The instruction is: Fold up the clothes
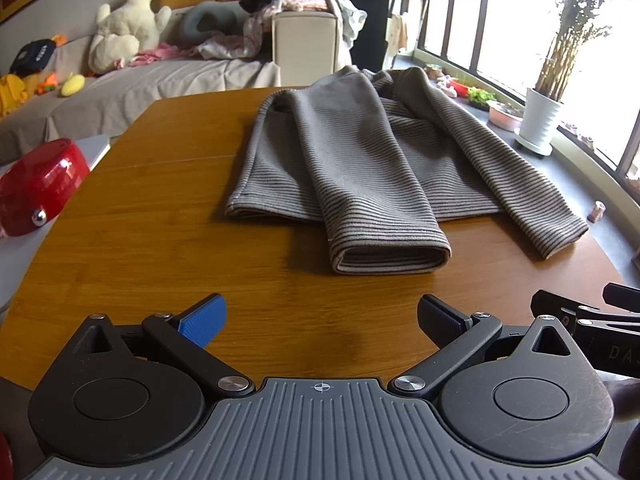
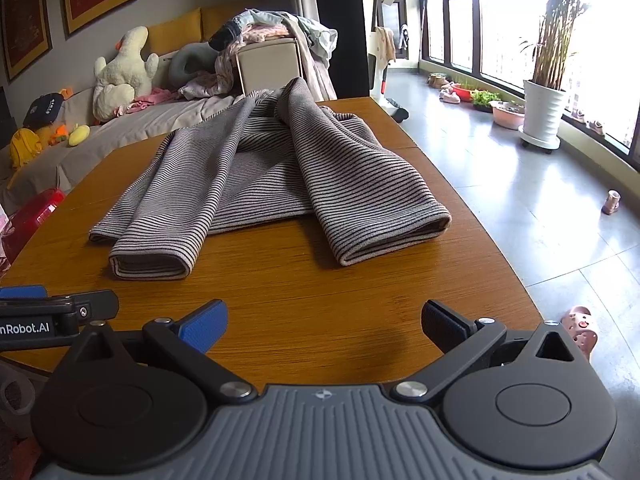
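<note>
Wooden oval table (image 1: 168, 216) bears grey striped knit sweater (image 1: 360, 152) at 12 o'clock; glossy red container (image 1: 38, 188) at 9; left gripper (image 1: 320, 320) and right gripper (image 2: 324, 320) both spread wide, empty

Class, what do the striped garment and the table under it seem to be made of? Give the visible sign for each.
Striped garment: soft knit fabric, probably a cotton blend; fine woven stripes, limp rolled folds, matte surface.
Table: wood or wood-look veneer, which one cannot be told; long straight grain lines, warm orange tone, smooth faint sheen.
</note>
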Demonstrator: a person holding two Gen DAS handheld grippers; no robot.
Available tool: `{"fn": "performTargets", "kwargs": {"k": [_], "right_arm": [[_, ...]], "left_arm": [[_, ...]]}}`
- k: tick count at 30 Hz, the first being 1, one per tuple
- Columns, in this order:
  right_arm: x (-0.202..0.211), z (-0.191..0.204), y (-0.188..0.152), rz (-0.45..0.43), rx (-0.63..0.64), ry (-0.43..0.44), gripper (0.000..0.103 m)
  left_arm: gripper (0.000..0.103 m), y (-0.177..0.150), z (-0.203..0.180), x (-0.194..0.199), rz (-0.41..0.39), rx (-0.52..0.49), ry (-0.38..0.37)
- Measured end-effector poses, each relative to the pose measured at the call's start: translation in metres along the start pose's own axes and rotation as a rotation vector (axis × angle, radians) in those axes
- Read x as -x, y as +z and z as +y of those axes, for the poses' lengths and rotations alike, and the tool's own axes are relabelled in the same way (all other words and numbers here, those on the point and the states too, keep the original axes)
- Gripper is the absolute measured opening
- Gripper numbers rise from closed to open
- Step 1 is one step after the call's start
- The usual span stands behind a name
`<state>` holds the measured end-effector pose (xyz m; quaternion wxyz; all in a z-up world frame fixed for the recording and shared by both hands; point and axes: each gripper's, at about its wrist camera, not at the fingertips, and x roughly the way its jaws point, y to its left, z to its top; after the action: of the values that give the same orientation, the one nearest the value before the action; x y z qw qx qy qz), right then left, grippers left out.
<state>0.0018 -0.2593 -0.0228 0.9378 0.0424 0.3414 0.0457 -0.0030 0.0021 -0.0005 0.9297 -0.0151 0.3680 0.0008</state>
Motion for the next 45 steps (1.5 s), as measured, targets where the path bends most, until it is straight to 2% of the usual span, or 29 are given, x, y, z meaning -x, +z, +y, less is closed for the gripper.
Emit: {"fn": "performTargets", "kwargs": {"k": [28, 34, 40, 45], "right_arm": [[-0.009, -0.002, 0.0, 0.028, -0.005, 0.006, 0.103], [-0.009, -0.001, 0.001, 0.014, 0.013, 0.002, 0.103], [-0.011, -0.005, 0.012, -0.008, 0.043, 0.019, 0.103], [-0.021, -0.017, 0.046, -0.053, 0.024, 0.089, 0.103]], "left_arm": [[0.103, -0.002, -0.002, -0.006, 0.021, -0.01, -0.003], [0.103, 0.0, -0.002, -0.004, 0.003, -0.012, -0.012], [0.103, 0.017, 0.001, -0.005, -0.051, -0.03, -0.078], [0.103, 0.057, 0.002, -0.027, -0.097, -0.048, -0.164]]}}
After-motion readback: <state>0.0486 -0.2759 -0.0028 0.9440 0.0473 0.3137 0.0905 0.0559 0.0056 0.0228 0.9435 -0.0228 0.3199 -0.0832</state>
